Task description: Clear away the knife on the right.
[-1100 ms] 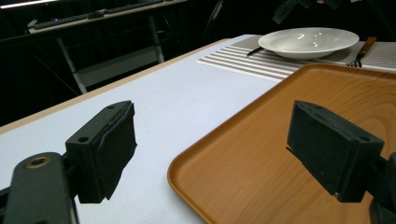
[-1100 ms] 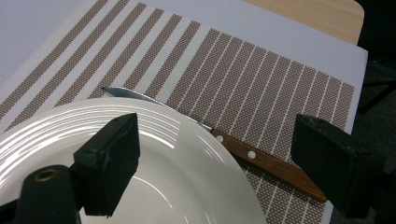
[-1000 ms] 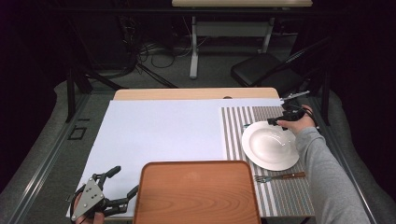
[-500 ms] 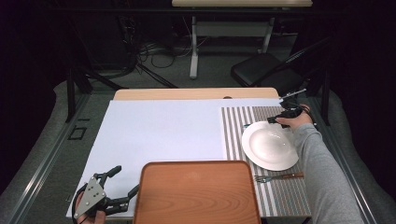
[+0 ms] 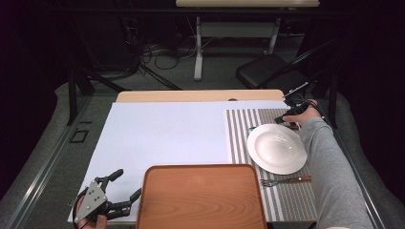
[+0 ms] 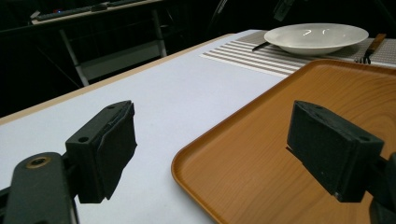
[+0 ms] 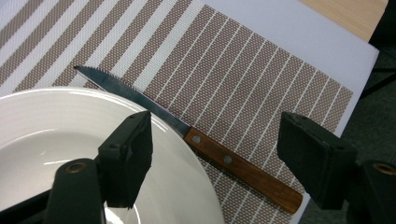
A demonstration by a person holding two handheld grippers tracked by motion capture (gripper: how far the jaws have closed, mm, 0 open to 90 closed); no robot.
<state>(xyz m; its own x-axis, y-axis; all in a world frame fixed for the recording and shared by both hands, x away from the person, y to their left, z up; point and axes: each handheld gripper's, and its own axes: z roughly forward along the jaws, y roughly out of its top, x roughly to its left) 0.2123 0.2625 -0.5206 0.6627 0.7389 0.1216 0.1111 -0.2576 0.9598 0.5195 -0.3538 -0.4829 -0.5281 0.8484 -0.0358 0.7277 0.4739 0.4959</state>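
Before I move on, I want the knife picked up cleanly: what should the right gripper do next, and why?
Probably lower the right gripper straight onto the knife handle and finish closing. Its jaws have just been closing but stand open above the wooden handle, touching nothing. The handle lies on the mat close beside the plate rim, so the left jaw, now over the plate, should come down outside it.

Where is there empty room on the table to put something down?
The white sheet left of the striped placemat and beyond the wooden tray is bare. The tray holds nothing too. The placemat is crowded: the plate, the knife along its far rim under the right claw, and the fork.
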